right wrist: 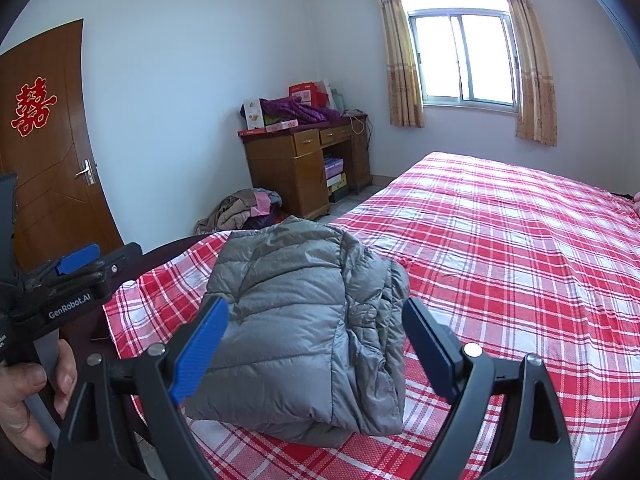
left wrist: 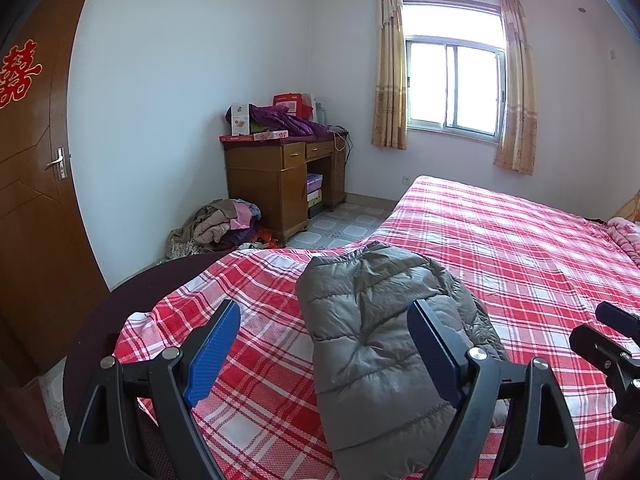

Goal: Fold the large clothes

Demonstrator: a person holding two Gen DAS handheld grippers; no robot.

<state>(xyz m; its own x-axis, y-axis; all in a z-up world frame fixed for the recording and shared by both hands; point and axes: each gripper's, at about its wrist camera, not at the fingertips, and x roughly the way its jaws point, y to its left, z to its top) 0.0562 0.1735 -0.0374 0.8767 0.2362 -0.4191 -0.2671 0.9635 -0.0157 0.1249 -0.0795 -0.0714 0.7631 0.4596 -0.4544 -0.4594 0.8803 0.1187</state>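
Observation:
A grey quilted down jacket (left wrist: 372, 344) lies folded into a compact bundle on the red plaid bed (left wrist: 520, 248), near its foot corner. It also shows in the right wrist view (right wrist: 296, 320). My left gripper (left wrist: 324, 324) is open and empty, held just above the near part of the jacket. My right gripper (right wrist: 316, 320) is open and empty, held over the jacket's near edge. The left gripper also shows at the left of the right wrist view (right wrist: 80, 264), in a hand. Part of the right gripper (left wrist: 612, 340) shows at the right edge of the left wrist view.
A dark round table (left wrist: 88, 340) edge sits under the bed sheet's corner at the left. A pile of clothes (left wrist: 224, 228) lies on the floor by a wooden desk (left wrist: 276, 184) with boxes and a purple garment. A wooden door (left wrist: 32, 184) is on the left. A pink blanket (left wrist: 626, 232) lies at the bed's far right.

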